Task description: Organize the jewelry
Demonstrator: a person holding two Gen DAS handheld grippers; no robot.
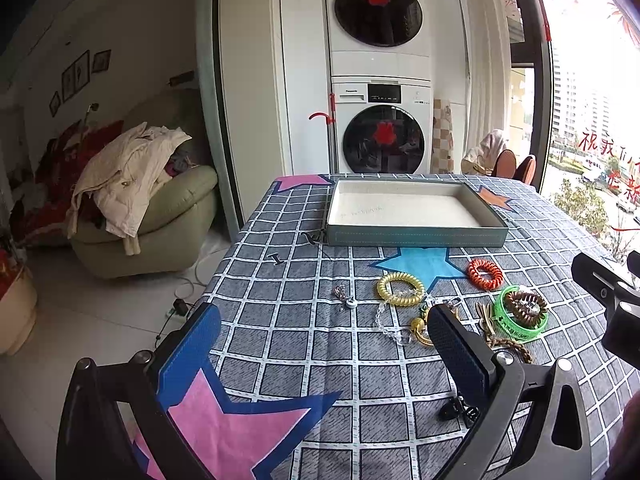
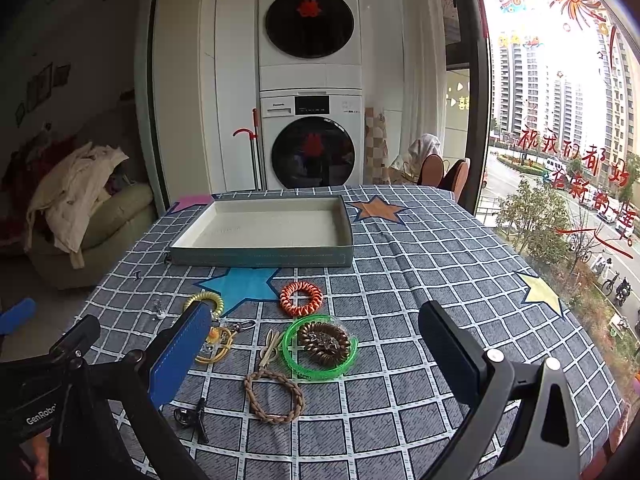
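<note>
A shallow grey box with a white lining (image 1: 416,216) (image 2: 264,232) stands at the far side of the table. In front of it lie a yellow coil band (image 1: 400,289) (image 2: 206,300), an orange coil band (image 1: 485,273) (image 2: 301,298), a green bangle (image 1: 520,326) (image 2: 316,368) with a brown coil band (image 1: 525,307) (image 2: 324,344) inside it, a braided brown ring (image 2: 274,396), a clear bead bracelet (image 1: 386,322) and a small pendant (image 1: 345,298). My left gripper (image 1: 324,336) is open above the cloth, left of the pile. My right gripper (image 2: 316,336) is open, over the green bangle.
The table wears a grey checked cloth with stars (image 2: 440,280). A black clip (image 2: 192,416) (image 1: 456,410) lies near the front. Stacked washing machines (image 1: 380,132) stand behind the table, an armchair with clothes (image 1: 140,200) to the left, a window (image 2: 560,140) to the right.
</note>
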